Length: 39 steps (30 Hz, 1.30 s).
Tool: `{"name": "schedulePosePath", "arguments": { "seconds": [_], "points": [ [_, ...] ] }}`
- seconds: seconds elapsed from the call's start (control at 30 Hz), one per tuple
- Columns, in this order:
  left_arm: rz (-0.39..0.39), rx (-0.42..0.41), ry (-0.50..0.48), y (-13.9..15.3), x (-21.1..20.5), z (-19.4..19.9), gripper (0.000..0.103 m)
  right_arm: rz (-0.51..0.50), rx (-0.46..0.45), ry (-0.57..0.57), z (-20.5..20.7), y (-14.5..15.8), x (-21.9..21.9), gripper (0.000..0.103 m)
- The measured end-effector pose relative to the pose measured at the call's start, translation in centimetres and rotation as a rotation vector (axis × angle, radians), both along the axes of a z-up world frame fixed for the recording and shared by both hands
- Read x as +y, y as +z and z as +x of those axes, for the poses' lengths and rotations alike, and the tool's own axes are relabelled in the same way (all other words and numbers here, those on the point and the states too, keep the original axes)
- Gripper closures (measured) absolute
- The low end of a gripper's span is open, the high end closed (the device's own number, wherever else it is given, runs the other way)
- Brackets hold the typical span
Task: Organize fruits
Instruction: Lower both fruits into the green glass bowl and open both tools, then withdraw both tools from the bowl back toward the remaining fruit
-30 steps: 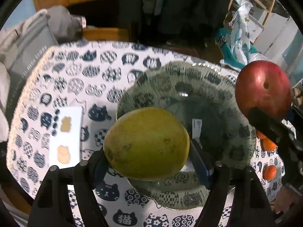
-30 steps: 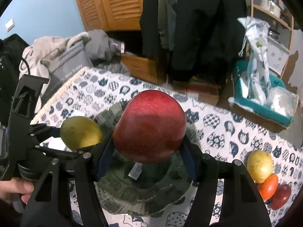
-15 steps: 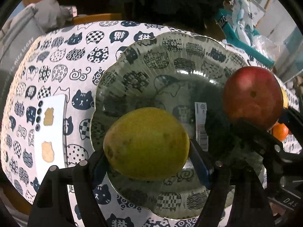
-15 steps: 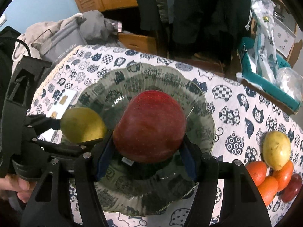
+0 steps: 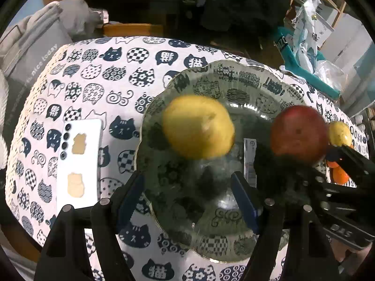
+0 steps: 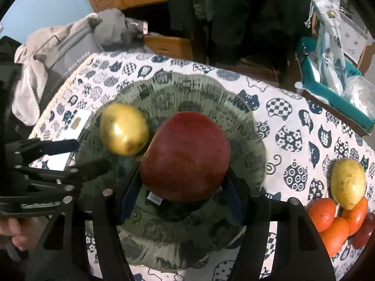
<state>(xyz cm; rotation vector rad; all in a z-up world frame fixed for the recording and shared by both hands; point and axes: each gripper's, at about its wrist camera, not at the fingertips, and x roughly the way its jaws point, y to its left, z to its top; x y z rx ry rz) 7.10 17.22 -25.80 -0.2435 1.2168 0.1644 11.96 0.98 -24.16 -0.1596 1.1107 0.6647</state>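
over plate [image 5: 234,79], left tongs [image 5: 187,194] gape, blurred pear [image 5: 198,126] loose; right tongs [image 6: 182,192] grip apple [image 6: 185,155].

Blurring across the yellow fruit [image 5: 198,126] and red apple [image 5: 298,132] in the left wrist view. Hiding part of the label [image 6: 154,197] under the apple. Cutting off the dark red fruit [image 6: 363,230] at the frame's edge.

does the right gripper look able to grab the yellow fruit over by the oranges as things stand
Probably not yet: the right gripper is shut on the red apple over the plate, so it has no free grip. The yellow fruit itself sits unblocked atop the oranges.
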Motion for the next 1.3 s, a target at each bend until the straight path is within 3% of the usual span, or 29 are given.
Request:
{"name": "schedulePosePath", "arguments": {
  "seconds": [0.4,0.7,0.9,1.1,1.3],
  "points": [
    [-0.011,-0.023,0.047,2.1,1.3,-1.9,0.026,-0.083,0.063,0.026,-0.1,-2.3,1.5,0.037],
    [-0.016,-0.052,0.059,3.7,1.7,-2.6,0.026,-0.049,0.051,0.045,-0.1,-0.9,1.7,0.036],
    [-0.017,-0.087,0.064,5.3,1.6,-3.2,0.026,0.019,-0.002,0.013,0.0,2.3,0.6,0.035],
    [-0.023,-0.140,0.041,7.7,0.2,-3.5,0.026,0.053,-0.106,-0.042,-0.1,6.9,-1.4,0.035],
    [-0.024,-0.208,0.023,10.4,-1.1,-4.0,0.023,0.048,-0.241,-0.083,-1.6,11.8,-3.7,0.028]
  ]
}}
